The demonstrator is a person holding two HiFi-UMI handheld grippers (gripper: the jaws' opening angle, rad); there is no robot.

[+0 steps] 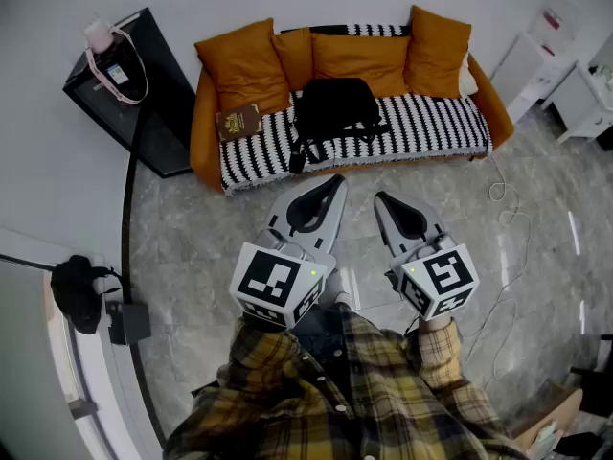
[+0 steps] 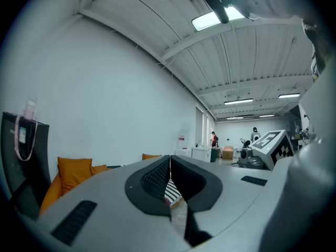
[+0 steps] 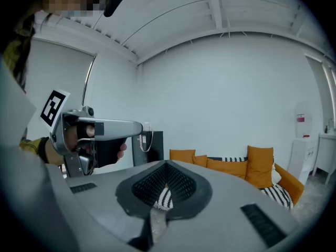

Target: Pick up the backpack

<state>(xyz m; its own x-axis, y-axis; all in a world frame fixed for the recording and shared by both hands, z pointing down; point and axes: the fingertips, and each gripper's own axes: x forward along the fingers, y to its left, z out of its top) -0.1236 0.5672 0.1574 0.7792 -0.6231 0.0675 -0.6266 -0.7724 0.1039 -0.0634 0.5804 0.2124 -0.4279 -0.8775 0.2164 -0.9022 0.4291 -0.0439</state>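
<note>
A black backpack (image 1: pixel 334 109) lies on the striped seat of an orange sofa (image 1: pixel 203 127), its straps hanging over the front edge. My left gripper (image 1: pixel 337 180) and right gripper (image 1: pixel 380 197) are held side by side over the floor, a good step short of the sofa, both pointing toward it. Each is shut with nothing between its jaws. In the left gripper view the jaw tips (image 2: pixel 169 157) meet, with a strip of the sofa cover showing below them. In the right gripper view the tips (image 3: pixel 166 163) also meet, and the left gripper (image 3: pixel 97 135) shows at the left.
A brown book (image 1: pixel 238 121) rests on the sofa left of the backpack. A black cabinet (image 1: pixel 134 89) with a pink bottle (image 1: pixel 99 34) stands at the left. White cabinets (image 1: pixel 565 70) stand at the right. A cable (image 1: pixel 508 220) trails over the grey floor.
</note>
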